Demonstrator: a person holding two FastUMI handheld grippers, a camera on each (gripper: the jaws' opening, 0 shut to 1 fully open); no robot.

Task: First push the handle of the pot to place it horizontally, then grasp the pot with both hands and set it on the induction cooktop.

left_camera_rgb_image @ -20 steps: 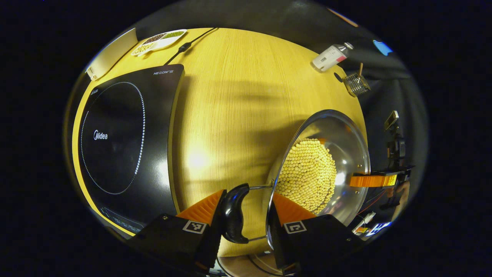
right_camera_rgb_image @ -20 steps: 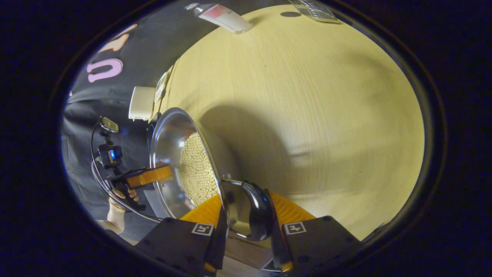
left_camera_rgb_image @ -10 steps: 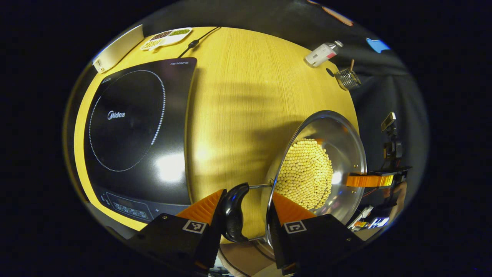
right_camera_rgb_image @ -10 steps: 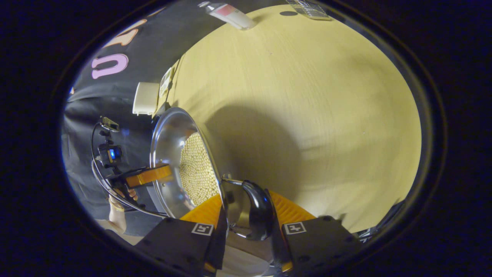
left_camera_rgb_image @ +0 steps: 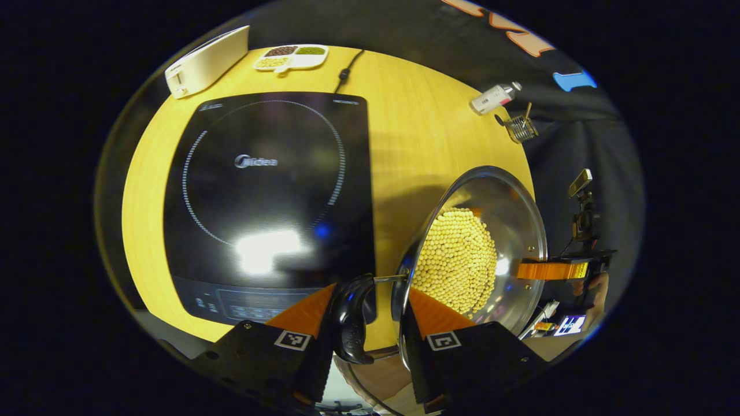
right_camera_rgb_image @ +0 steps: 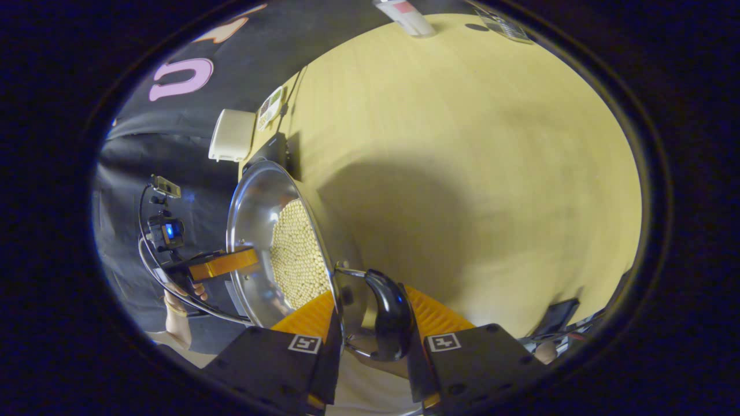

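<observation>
A steel pot (left_camera_rgb_image: 509, 219) filled with pale yellow beans (left_camera_rgb_image: 459, 260) hangs above the wooden table, just right of the black induction cooktop (left_camera_rgb_image: 260, 190). My left gripper (left_camera_rgb_image: 372, 290) is shut on the pot's black side handle (left_camera_rgb_image: 351, 320) at the near rim. In the right gripper view, my right gripper (right_camera_rgb_image: 370, 294) is shut on the opposite black handle (right_camera_rgb_image: 390, 315), with the pot (right_camera_rgb_image: 257, 214) to its left. Each gripper appears across the pot in the other's view: the right gripper (left_camera_rgb_image: 554, 270), the left gripper (right_camera_rgb_image: 224, 263). A corner of the cooktop (right_camera_rgb_image: 274, 151) peeks out behind the pot.
Behind the cooktop sit a white box (left_camera_rgb_image: 205, 60), a divided dish of beans (left_camera_rgb_image: 292, 56) and the power cord (left_camera_rgb_image: 347, 70). A bottle (left_camera_rgb_image: 491, 98) and a small wire basket (left_camera_rgb_image: 520, 128) stand at the table's far right edge. A hand (right_camera_rgb_image: 179, 300) holds the left gripper.
Both grippers have carried the pot leftward toward the cooktop, which now sits nearer the middle of the left gripper view. Both stay shut on the handles.
</observation>
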